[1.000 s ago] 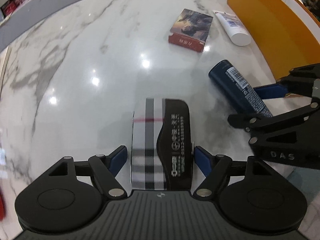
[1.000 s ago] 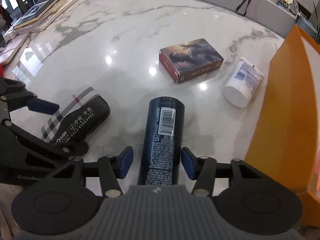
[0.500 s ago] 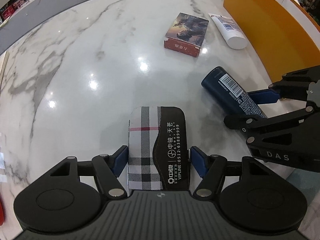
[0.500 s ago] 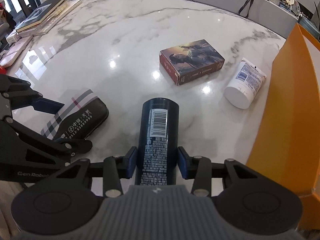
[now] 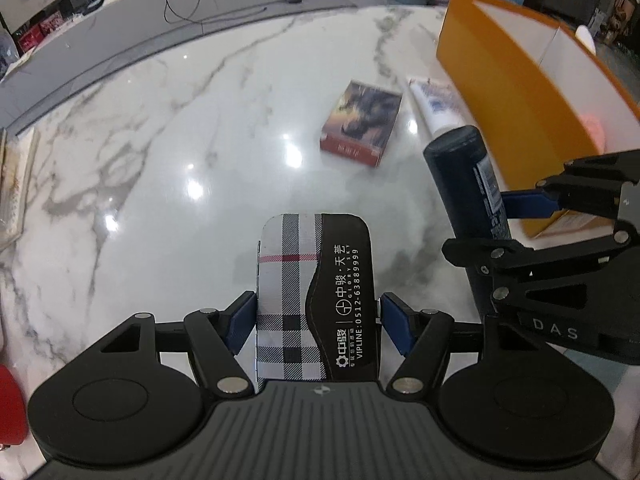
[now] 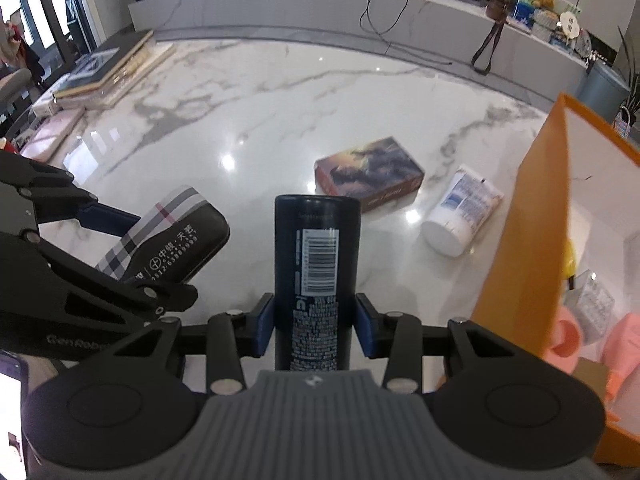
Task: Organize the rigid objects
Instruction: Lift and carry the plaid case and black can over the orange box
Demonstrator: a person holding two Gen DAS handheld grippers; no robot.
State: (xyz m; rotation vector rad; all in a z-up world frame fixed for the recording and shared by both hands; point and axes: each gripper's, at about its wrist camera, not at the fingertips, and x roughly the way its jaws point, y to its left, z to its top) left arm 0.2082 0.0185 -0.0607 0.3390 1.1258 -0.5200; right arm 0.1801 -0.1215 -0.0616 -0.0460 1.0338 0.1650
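My left gripper (image 5: 318, 316) is shut on a plaid and black case (image 5: 316, 280) and holds it above the marble table (image 5: 160, 140). My right gripper (image 6: 315, 322) is shut on a dark blue can (image 6: 316, 264), lifted off the table. The can (image 5: 464, 184) and the right gripper (image 5: 560, 240) show at the right of the left wrist view. The case (image 6: 176, 244) and the left gripper (image 6: 80, 264) show at the left of the right wrist view. A picture box (image 6: 368, 174) and a white tube (image 6: 460, 214) lie on the table ahead.
An orange bin (image 6: 536, 216) stands at the right and holds pink and other items (image 6: 592, 320). The bin (image 5: 520, 92) also shows in the left wrist view. Books and trays (image 6: 100, 76) are stacked at the far left. A grey counter with cables (image 6: 380, 8) runs behind.
Both grippers have closed on their objects and lifted them off the table. The views have tilted up, so the room behind shows.
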